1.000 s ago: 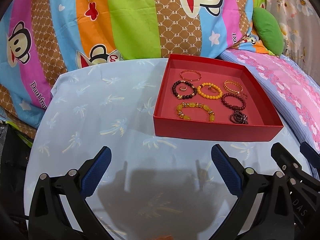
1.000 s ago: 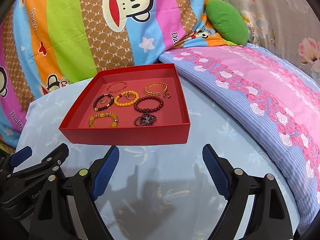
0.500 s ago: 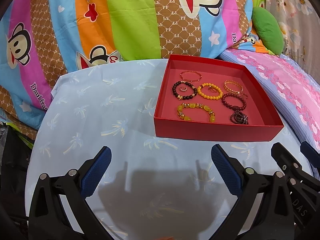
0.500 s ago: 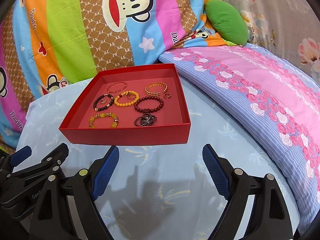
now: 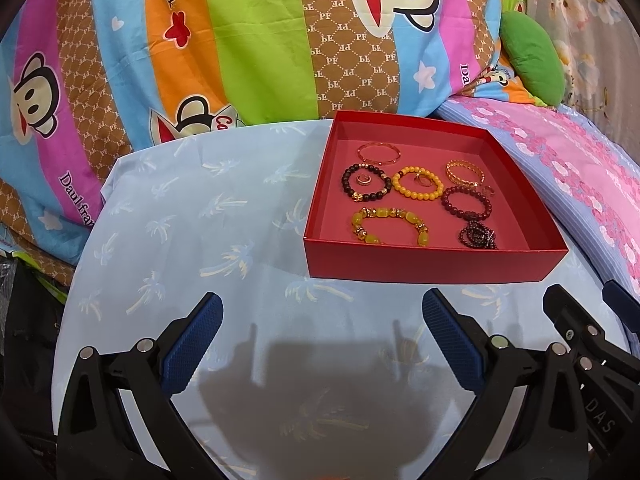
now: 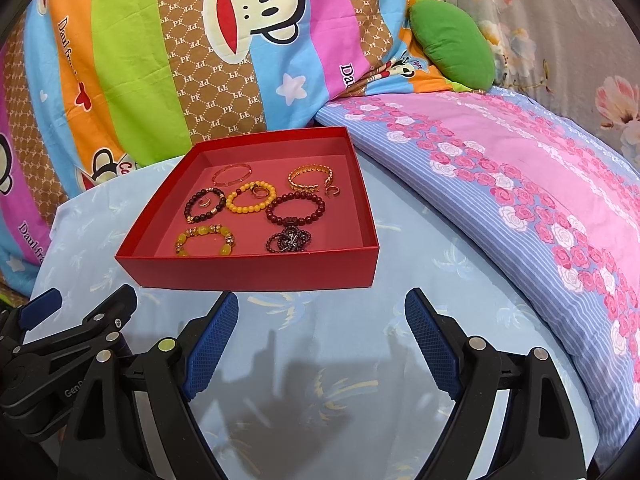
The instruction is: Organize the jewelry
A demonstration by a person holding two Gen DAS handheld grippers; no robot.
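Observation:
A red shallow box (image 5: 432,266) (image 6: 248,272) sits on a round table with a light blue cloth. It holds several bracelets: a thin gold bangle (image 5: 378,153), a dark bead bracelet (image 5: 365,187), a yellow bead bracelet (image 5: 416,188) (image 6: 251,197), a gold chain bracelet (image 5: 464,173), a dark red bead bracelet (image 5: 466,203) (image 6: 295,209), an amber stone bracelet (image 5: 390,226) (image 6: 204,240), and a small dark beaded piece (image 5: 478,236). My left gripper (image 5: 322,340) and right gripper (image 6: 322,336) are open and empty, side by side just in front of the box.
The blue tablecloth (image 5: 192,216) shows to the left of the box. Striped cartoon bedding (image 5: 240,40) rises behind the table. A pink floral pillow (image 6: 520,184) and a green cushion (image 6: 452,44) lie at the right.
Both grippers have stayed open and nearly still. The left wrist view has shifted very slightly; the box and jewelry have not moved.

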